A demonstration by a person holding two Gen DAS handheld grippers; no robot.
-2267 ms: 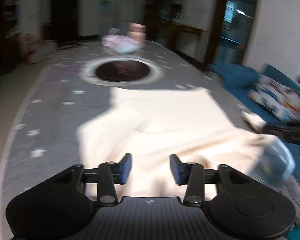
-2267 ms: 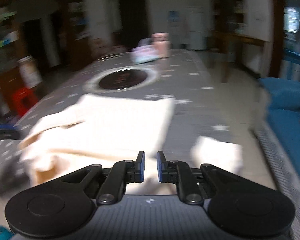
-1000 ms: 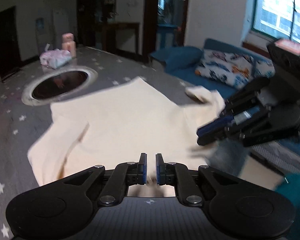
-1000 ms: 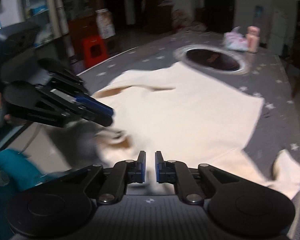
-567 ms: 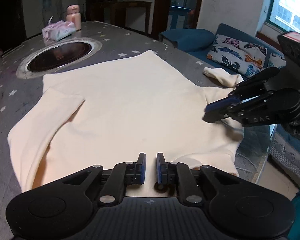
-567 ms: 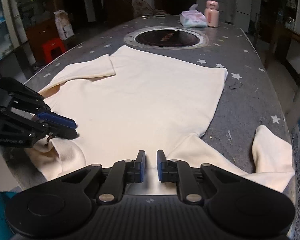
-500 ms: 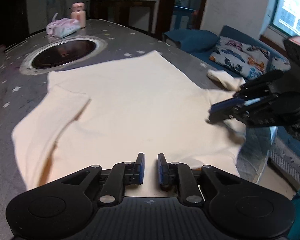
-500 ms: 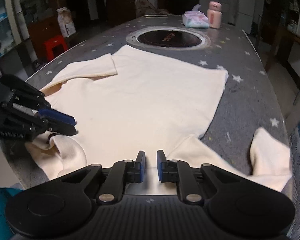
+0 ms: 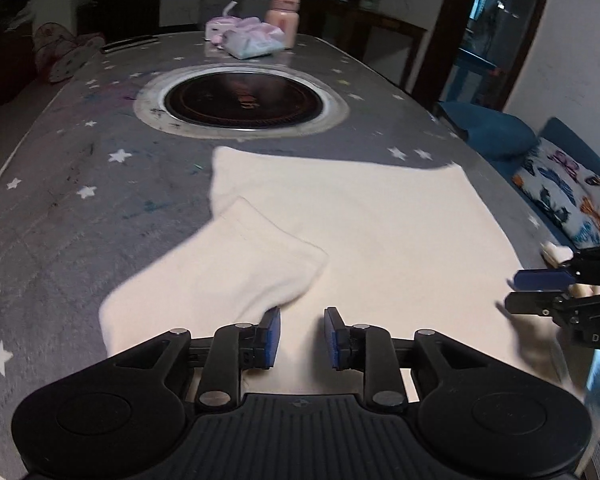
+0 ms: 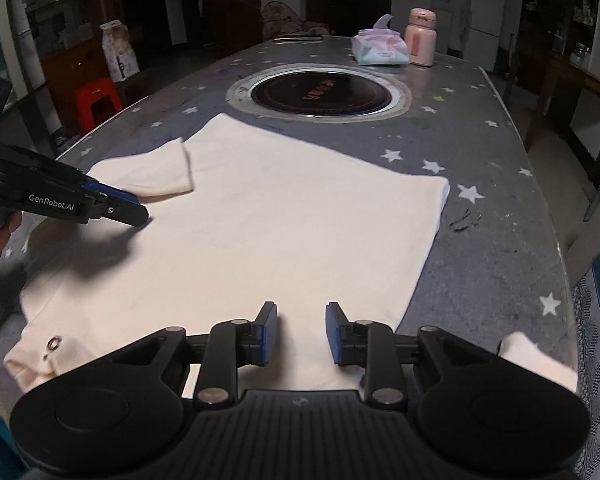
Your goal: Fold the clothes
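Observation:
A cream long-sleeved top [image 9: 380,232] lies spread flat on the grey star-patterned table [image 9: 60,184]; it also shows in the right wrist view [image 10: 280,220]. Its left sleeve [image 9: 228,268] is folded in over the body. Its right sleeve cuff [image 10: 536,360] lies near the table's right edge. My left gripper [image 9: 302,338] is open and empty just above the garment near the folded sleeve; it shows from the side in the right wrist view [image 10: 136,210]. My right gripper [image 10: 302,334] is open and empty over the near hem; it also shows in the left wrist view [image 9: 536,292].
A round inset burner [image 10: 320,96] sits in the table's middle beyond the garment. A tissue pack [image 10: 380,50] and a pink bottle [image 10: 420,38] stand at the far end. A blue sofa with a patterned cushion [image 9: 572,196] is to the right. A red stool [image 10: 98,102] stands left.
Both grippers have opened; they were shut half a second ago. The garment now lies flat, and both grippers have drawn back a little above it.

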